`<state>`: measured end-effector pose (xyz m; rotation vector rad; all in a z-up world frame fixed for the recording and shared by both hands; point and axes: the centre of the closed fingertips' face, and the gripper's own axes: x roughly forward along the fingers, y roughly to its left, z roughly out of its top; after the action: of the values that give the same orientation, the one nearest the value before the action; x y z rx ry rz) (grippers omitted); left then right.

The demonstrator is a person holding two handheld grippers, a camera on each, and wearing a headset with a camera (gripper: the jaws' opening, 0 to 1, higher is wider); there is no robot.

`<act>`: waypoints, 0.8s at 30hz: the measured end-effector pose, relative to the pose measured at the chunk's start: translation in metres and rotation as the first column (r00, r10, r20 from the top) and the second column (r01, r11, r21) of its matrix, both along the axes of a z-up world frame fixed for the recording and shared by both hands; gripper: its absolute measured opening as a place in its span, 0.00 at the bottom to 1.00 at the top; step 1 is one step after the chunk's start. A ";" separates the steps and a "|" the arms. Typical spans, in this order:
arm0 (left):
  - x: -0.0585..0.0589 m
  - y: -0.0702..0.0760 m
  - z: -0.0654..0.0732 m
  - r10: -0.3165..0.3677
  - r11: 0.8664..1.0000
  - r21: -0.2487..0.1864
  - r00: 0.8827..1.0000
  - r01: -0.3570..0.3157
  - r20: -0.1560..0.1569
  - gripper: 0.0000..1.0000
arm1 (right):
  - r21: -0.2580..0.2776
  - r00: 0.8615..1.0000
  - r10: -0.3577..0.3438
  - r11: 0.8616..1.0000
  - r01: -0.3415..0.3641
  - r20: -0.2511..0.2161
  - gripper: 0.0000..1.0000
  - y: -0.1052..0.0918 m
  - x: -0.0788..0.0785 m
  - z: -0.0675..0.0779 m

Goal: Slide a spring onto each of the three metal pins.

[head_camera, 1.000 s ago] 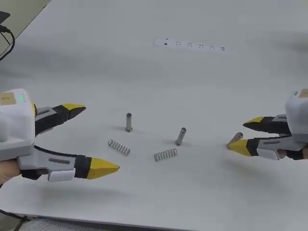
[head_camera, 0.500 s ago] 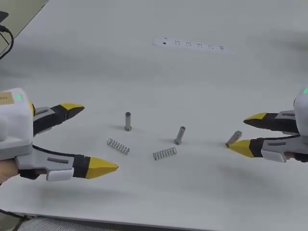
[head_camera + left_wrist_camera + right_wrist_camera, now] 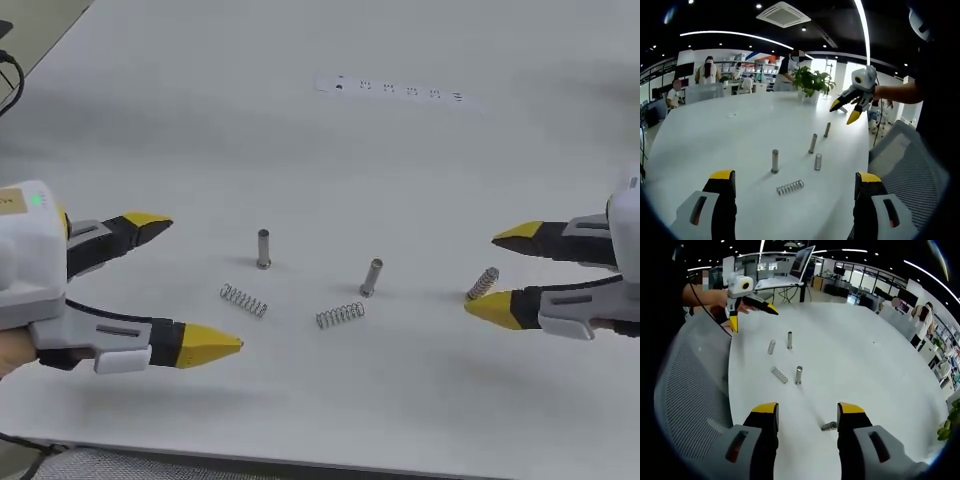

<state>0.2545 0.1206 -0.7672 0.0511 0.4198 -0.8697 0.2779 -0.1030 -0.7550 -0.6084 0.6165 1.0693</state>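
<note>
the white table [image 3: 420, 180] holds it all. the left gripper [image 3: 205, 284] and right gripper [image 3: 481, 272] hang over it, well apart, jaws wide, holding nothing. 1 pin [image 3: 263, 248] and a 2nd pin [image 3: 372, 277] stand between them. a 3rd pin [image 3: 483, 283] leans by the right gripper. 1 spring [image 3: 244, 300] and a 2nd spring [image 3: 340, 315] lie flat near the standing pins.

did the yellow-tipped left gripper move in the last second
No. The yellow-tipped left gripper keeps its spacing from the nearest upright grey metal pin; only the camera shifted slightly.
</note>
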 end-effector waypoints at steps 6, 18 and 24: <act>0.001 0.002 0.001 0.005 1.000 -0.002 1.000 -0.005 0.000 0.96 | -0.042 0.997 0.072 0.997 -0.071 0.018 0.44 0.011 -0.009 0.000; -0.001 0.004 0.001 0.008 1.000 0.000 1.000 -0.008 -0.001 0.96 | -0.099 0.974 0.222 0.971 -0.217 0.037 0.41 0.037 -0.022 -0.001; -0.001 0.005 0.001 0.006 1.000 0.001 1.000 -0.006 -0.003 0.96 | -0.113 0.947 0.320 0.943 -0.314 0.037 0.39 0.056 -0.030 -0.002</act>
<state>0.2532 0.1252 -0.7666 0.0491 0.4227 -0.8634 0.2478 -0.0468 -0.7570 -0.8479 0.5401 1.3217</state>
